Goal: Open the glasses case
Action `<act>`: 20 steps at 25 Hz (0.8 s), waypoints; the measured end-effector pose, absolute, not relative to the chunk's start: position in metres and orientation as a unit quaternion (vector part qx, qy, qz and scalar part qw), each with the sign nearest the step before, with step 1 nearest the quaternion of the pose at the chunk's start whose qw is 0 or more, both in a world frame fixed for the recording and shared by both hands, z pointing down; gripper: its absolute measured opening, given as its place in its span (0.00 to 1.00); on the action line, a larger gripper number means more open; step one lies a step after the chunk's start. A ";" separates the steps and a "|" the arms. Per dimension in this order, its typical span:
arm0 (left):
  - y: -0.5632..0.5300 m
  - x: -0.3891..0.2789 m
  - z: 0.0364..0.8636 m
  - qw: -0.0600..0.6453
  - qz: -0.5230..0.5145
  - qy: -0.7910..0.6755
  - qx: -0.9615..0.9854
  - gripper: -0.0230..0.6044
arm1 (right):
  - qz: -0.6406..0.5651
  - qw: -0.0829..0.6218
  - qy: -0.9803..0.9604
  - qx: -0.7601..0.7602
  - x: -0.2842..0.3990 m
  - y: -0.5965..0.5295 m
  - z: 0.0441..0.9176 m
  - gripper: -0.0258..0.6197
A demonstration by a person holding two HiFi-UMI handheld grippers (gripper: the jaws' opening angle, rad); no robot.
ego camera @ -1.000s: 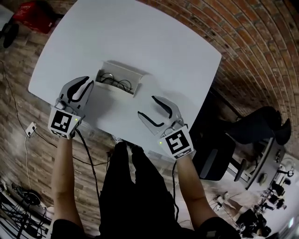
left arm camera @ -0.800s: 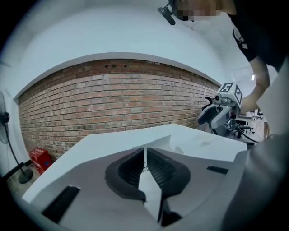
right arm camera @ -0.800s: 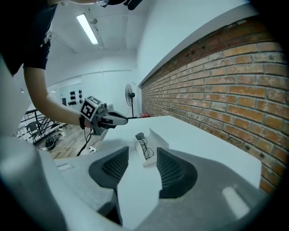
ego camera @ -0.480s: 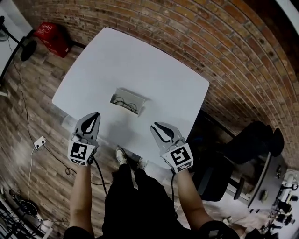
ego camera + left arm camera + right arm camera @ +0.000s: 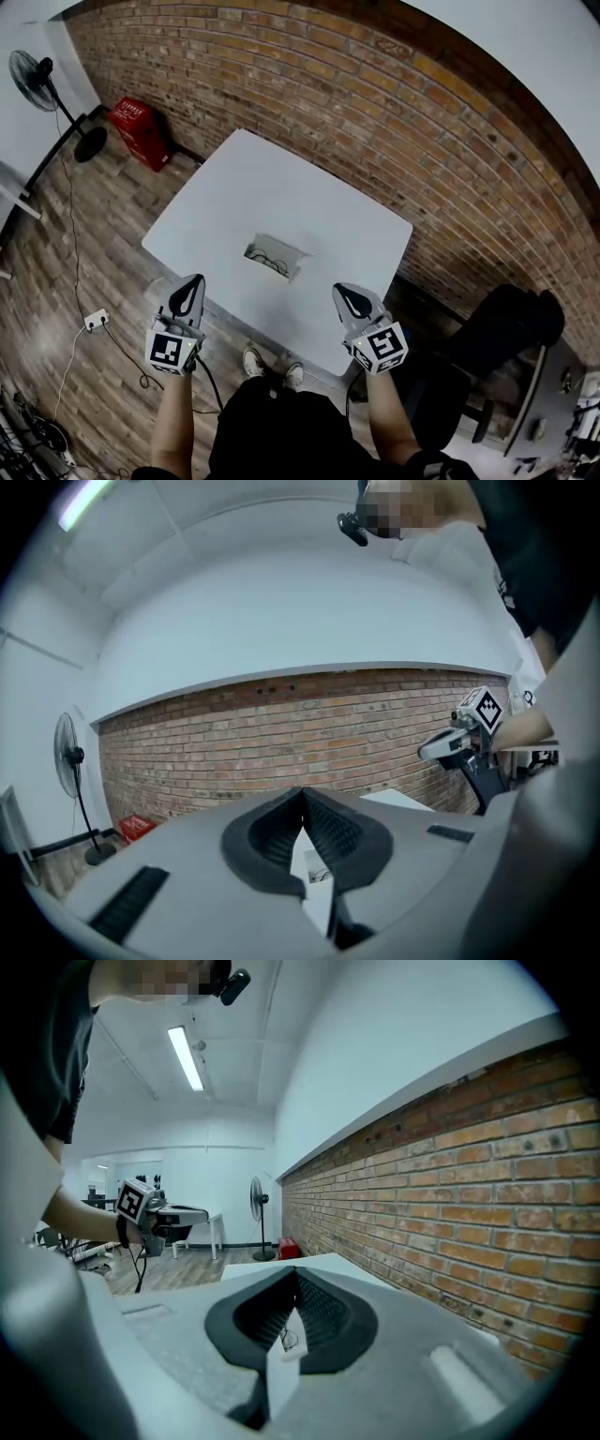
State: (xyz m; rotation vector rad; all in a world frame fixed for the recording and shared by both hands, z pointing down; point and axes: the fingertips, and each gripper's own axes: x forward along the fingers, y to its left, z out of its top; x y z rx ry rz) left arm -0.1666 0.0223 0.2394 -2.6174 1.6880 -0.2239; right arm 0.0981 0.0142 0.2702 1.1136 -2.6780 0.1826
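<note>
Glasses case (image 5: 277, 253) is lying open near the middle of the white bench (image 5: 281, 178), holding one pair of glasses (image 5: 270, 260). The bench is standing on a wood floor (image 5: 84, 244) beside a brick wall (image 5: 375, 103), with one fan (image 5: 37, 70) and one red box (image 5: 141, 122) nearby. Two grippers are hovering clear of the case. The left gripper (image 5: 194, 279) jaws are pressing together, empty. The right gripper (image 5: 340, 290) jaws have just been closing and are meeting, empty.

White: table (image 5: 272, 187), glasses case (image 5: 278, 251). Red-brown: brick wall (image 5: 375, 112). Red: crate (image 5: 139, 122). Black: fan (image 5: 26, 67). Grey: left gripper (image 5: 192, 281), right gripper (image 5: 345, 292); black-and-white squares on marker cubes (image 5: 170, 351).
</note>
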 end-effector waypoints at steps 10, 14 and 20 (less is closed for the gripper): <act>0.066 -0.191 0.156 0.051 -0.007 0.600 -0.799 0.05 | 0.026 0.080 -0.900 0.427 0.138 0.005 0.216 0.05; 0.093 -0.204 0.142 0.056 0.001 0.622 -0.781 0.05 | 0.007 0.062 -0.891 0.449 0.152 0.017 0.191 0.05; 0.116 -0.214 0.131 0.059 0.007 0.639 -0.767 0.05 | -0.020 0.043 -0.881 0.472 0.159 0.030 0.164 0.05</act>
